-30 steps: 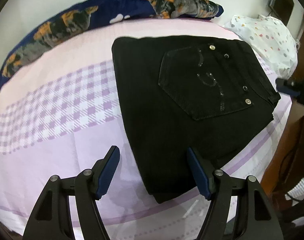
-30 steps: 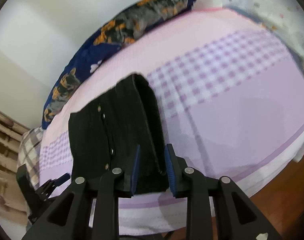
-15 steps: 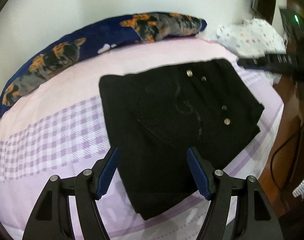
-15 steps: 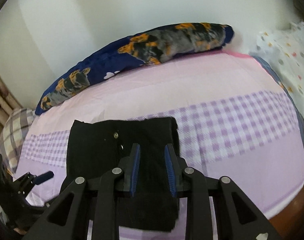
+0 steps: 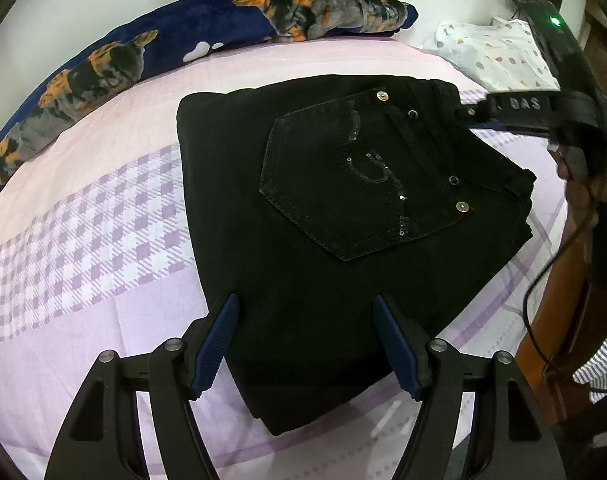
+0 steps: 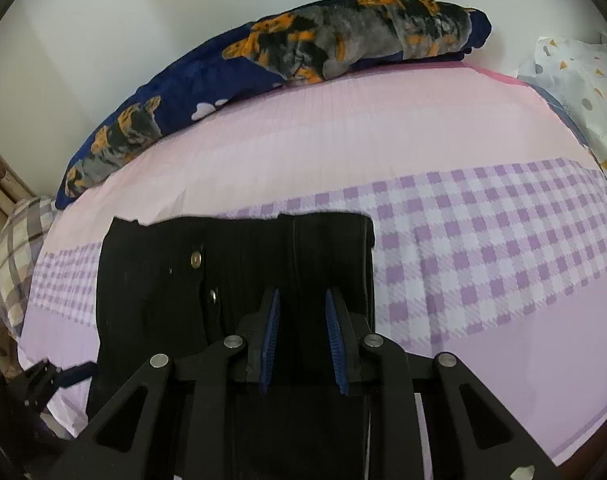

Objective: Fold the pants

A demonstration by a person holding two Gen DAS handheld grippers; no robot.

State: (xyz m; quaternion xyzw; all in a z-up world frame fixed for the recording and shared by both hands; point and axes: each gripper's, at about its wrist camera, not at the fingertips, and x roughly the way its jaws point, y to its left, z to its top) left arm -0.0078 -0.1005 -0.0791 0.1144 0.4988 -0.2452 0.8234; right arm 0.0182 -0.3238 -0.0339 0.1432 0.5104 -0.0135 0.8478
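**Folded black pants lie on the bed, both grippers over them**

The black pants (image 5: 335, 240) lie folded into a compact block on the bed (image 5: 103, 240), toward its near edge, across the band where the purple check of the sheet meets plain lilac. A back pocket (image 5: 355, 188) with sequin stitching and metal rivets faces up. The waistband end points to the right side of the bed, the folded end to the near edge.

The left gripper (image 5: 305, 344) hangs over the near part of the pants with its jaws spread wide — nothing lies between the blue pads (image 5: 219, 344), and whether they touch the cloth cannot be told.

The right gripper (image 6: 301, 344) sits at the waistband end, seen in the left wrist view reaching in from the right edge of the bed. Its jaws stand narrowly parted with black cloth beneath and between them; the pads (image 6: 270, 336) do not look pressed onto the cloth — whether they pinch a fold cannot be told.

A long navy pillow (image 5: 183, 44) with an orange and grey print lies along the far edge, against the wall. A white spotted cloth (image 5: 499, 56) sits at the far right corner, and a plaid cushion (image 6: 15, 256) shows at the left end in the right wrist view.
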